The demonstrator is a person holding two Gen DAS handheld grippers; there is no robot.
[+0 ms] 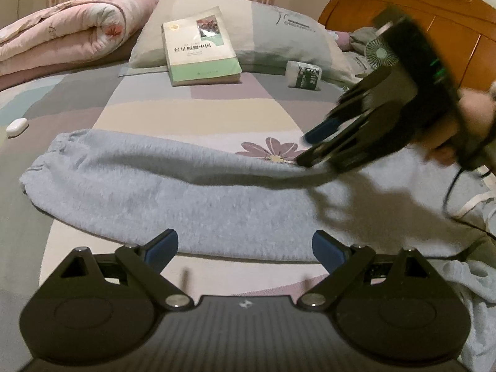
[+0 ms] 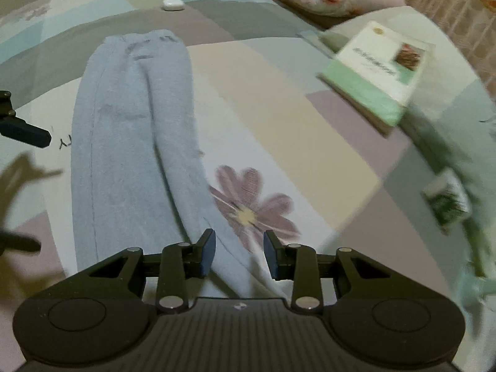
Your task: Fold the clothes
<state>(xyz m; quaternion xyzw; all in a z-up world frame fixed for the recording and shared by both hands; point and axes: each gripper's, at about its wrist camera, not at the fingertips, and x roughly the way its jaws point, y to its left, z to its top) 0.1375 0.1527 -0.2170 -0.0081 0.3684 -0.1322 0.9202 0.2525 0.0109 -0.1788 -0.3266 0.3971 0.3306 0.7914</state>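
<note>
Light blue sweatpants [image 1: 173,186] lie flat on the bed, one leg folded over the other, with the cuffs [image 1: 40,161] at the left. My left gripper [image 1: 246,249] hovers open and wide at the near edge of the pants, nothing between its fingers. My right gripper [image 1: 303,150], held by a hand, hangs over the far edge of the pants beside a purple flower print [image 1: 272,152]. In the right wrist view the pants [image 2: 124,142] run away from the right gripper [image 2: 238,254]. Its jaws stand partly apart over the cloth edge without pressing it. The left gripper [image 2: 42,192] shows at the left edge.
A green and white book [image 1: 201,49] leans on a pillow [image 1: 279,31]. A rolled pink quilt [image 1: 68,31] lies at the back left, a white case [image 1: 17,127] at the left. A white packet [image 1: 303,74], a small fan [image 1: 379,52] and the wooden headboard [image 1: 449,21] are at the right.
</note>
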